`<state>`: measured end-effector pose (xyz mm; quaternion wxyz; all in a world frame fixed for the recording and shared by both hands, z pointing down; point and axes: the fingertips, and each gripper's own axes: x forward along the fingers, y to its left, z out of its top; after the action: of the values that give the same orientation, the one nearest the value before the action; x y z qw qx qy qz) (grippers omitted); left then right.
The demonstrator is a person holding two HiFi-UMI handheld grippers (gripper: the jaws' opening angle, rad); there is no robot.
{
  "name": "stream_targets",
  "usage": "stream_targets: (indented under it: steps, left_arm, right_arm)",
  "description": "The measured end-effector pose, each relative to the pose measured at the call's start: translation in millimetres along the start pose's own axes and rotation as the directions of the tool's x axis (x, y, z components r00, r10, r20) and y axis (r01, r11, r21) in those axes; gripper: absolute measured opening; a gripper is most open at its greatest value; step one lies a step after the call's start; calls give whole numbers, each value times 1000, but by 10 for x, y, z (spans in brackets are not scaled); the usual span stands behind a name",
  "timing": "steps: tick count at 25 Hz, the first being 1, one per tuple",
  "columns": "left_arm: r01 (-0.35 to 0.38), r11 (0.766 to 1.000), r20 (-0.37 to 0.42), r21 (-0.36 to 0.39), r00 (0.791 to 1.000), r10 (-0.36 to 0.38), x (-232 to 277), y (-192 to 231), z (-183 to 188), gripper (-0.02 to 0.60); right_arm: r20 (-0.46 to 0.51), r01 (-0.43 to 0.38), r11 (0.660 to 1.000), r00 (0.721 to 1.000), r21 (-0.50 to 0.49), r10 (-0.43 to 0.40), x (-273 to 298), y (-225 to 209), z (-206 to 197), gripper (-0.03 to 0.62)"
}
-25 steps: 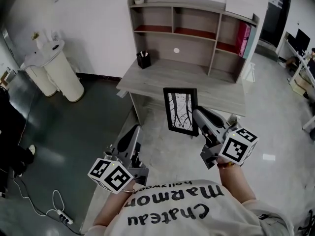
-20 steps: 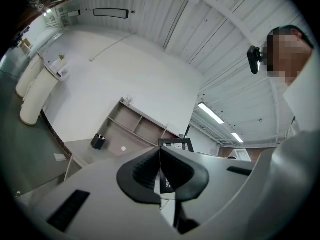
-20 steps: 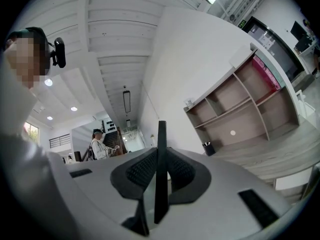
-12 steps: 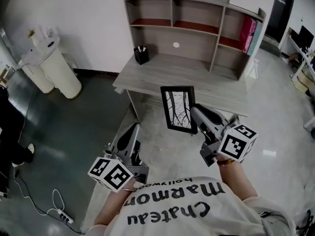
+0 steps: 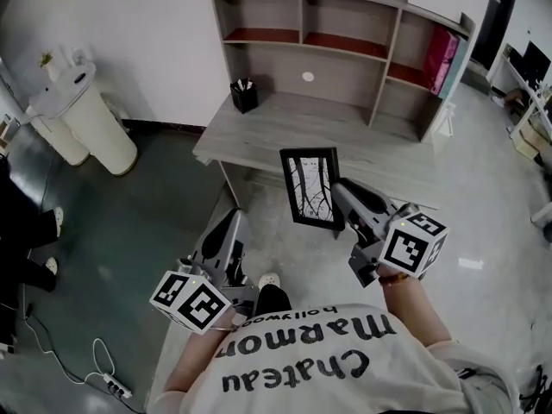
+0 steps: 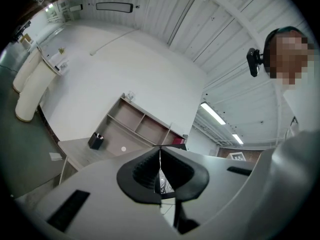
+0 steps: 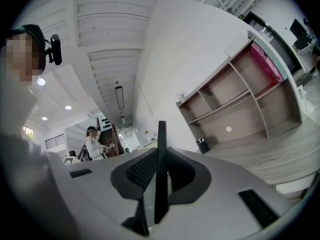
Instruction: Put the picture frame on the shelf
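the picture frame (image 5: 309, 186) is clamped along its right edge by the right gripper (image 5: 341, 193) and is held upright in the air, in front of the near edge of the desk (image 5: 285, 126) and well apart from the shelf (image 5: 348, 26). in the right gripper view, the frame is seen edge-on as a thin dark bar standing between the 2 ribbed pads, with both jaws pressed against it. the frame has a black border, and a pale print with dark branching lines is shown in it. the left gripper (image 5: 230, 224) is held lower and to the left, above the floor (image 5: 112, 231), and nothing is carried by it; in the left gripper view its 2 jaws are closed against each other, so that only a thin seam is left between the pads. the shelf stands on the back of the desk against a white wall and is divided into open compartments. pink books (image 5: 446, 57) are stood in the compartment at the right end. a black pen holder (image 5: 244, 96) is placed on the desk near its back left corner. 2 white cylinders (image 5: 79, 115) stand on the floor to the left of the desk.
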<state>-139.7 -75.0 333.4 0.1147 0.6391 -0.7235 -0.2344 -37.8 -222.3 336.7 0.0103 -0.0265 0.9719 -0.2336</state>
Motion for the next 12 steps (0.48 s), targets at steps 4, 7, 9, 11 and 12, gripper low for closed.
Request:
stream_targets:
  steps: [4, 7, 9, 11, 12]
  left_arm:
    - [14, 1000, -8, -9, 1000, -14, 321, 246, 146, 17]
    - [28, 1000, -16, -11, 999, -28, 543, 418, 267, 17]
    - [31, 999, -13, -7, 999, -31, 668, 551, 369, 17]
    - [31, 999, -10, -6, 999, -31, 764, 666, 453, 17]
    - [31, 999, -11, -7, 999, -31, 779, 682, 468, 17]
  right_arm:
    - [0, 27, 1000, 1000, 6, -27, 307, -204, 130, 67]
    - [5, 46, 999, 999, 8, -47, 549, -338, 242, 67]
    - [9, 53, 999, 999, 8, -53, 719, -407, 303, 67]
    - [10, 56, 998, 998, 6, -56, 861, -448, 348, 67]
    - [11, 56, 998, 998, 6, -56, 885, -449, 362, 67]
